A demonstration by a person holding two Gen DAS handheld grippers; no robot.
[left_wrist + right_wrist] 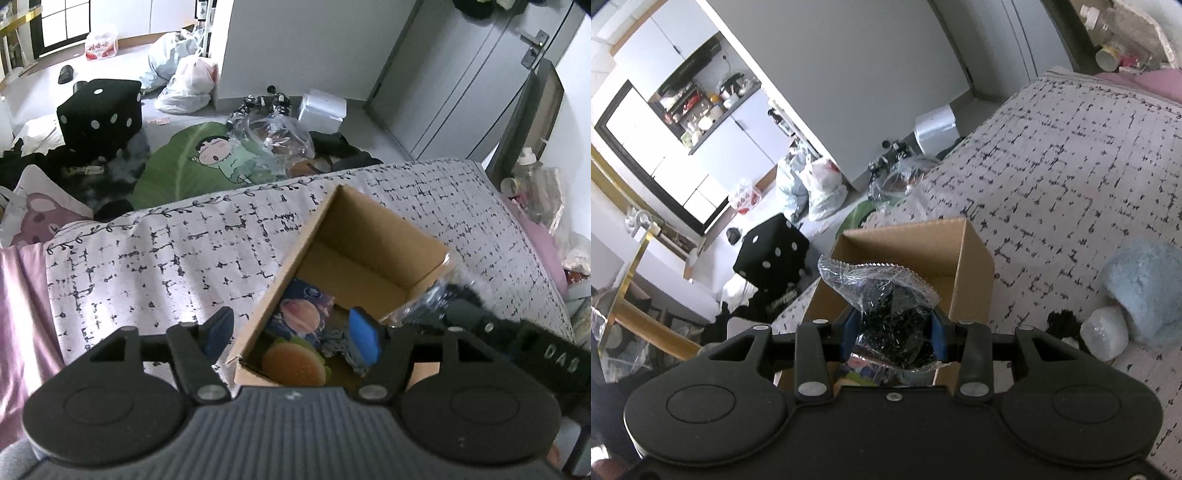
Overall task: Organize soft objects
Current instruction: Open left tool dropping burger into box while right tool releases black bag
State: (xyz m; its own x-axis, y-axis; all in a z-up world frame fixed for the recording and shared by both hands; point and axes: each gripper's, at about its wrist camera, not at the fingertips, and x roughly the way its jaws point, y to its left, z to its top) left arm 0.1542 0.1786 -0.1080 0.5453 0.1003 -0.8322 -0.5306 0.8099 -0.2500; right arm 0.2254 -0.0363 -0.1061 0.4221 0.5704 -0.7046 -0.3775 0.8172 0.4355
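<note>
Bed covered in a white spread with broken black grid marks, leafy border along its edge, pink sheet showing at the side. Beyond it, a cluttered floor: black dice-shaped stool with white dots, green leaf-shaped cushion with a cartoon child on it, full plastic bags by a grey wall, grey door with a handle at the back. On the spread, an open cardboard box, brown, flaps up. Inside, near the bottom corner, a toy burger with tan bun and green edge, a packet printed with a pink planet, and something grey and crumpled just beside them. Left gripper poised over the box's near end, jaws apart, one blue pad outside the box wall and the other inside, nothing pressed between. Right gripper clamped on a clear crinkly bag of black stuff, serrated seal pointing up, held just above the box's near rim. From the left camera, only that bag's shiny edge and the right gripper's black arm at the box's right corner. From the right camera alone: a fluffy pale blue toy lying on the spread well right of the box, a small clear-wrapped white lump touching it, a kitchen shelf crowded with jars far off; box contents nearly hidden there.
</note>
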